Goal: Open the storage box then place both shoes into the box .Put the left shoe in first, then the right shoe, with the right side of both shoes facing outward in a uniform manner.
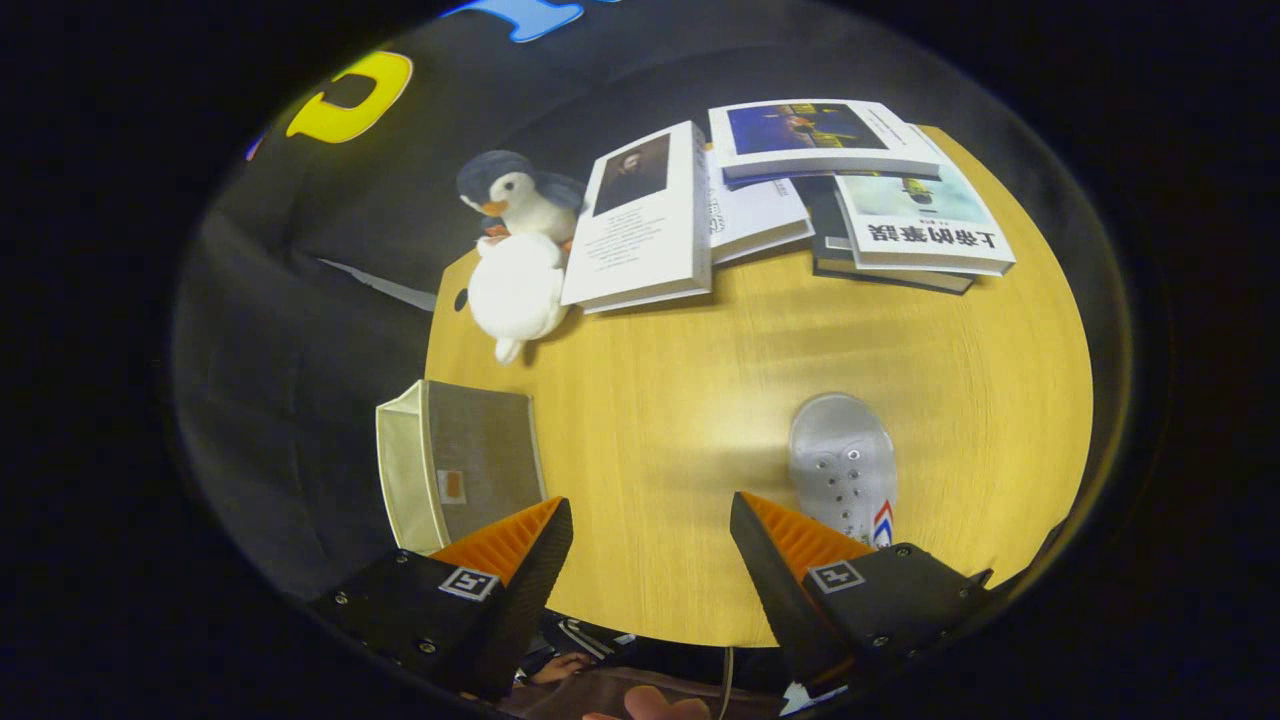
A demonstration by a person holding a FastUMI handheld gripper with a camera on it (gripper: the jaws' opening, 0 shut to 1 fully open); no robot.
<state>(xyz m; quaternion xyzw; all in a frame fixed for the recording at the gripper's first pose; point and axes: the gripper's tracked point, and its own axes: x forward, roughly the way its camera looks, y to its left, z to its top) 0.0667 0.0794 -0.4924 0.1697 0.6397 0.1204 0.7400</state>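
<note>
Wood-grain laminate, honey yellow, smooth with a soft glare: the round surface (700, 400) carries everything in view.

Hand-held gripper (650, 540): fingers spread wide apart, released, nothing between them but bare tabletop. Ribbed, sawtooth-textured pads on the inner faces; each finger body carries a small square black-and-white marker.

Shoe (843, 470): white, rounded toe, perforated upper with small vent holes, a red-and-blue stripe mark on its side. It lies on the surface just ahead of the right finger, partly hidden behind it. Which foot it belongs to cannot be told.

Storage box (455, 465): fabric-covered, rectangular, cream side panel and grey-brown top face with a small orange tag; label too small to read. It sits at the surface's edge just ahead of the left finger. Lid appears closed.

Plush penguin (515, 250): soft, fuzzy, white belly, dark blue-grey head, orange beak; lying at the far left of the surface, touching a book.

Books (800, 200): several paperbacks, glossy covers, fanned and overlapping along the far edge, well beyond the fingers. One cover shows large Chinese characters, upside-down from this view; the others bear photo panels and fine print too small to read.
</note>
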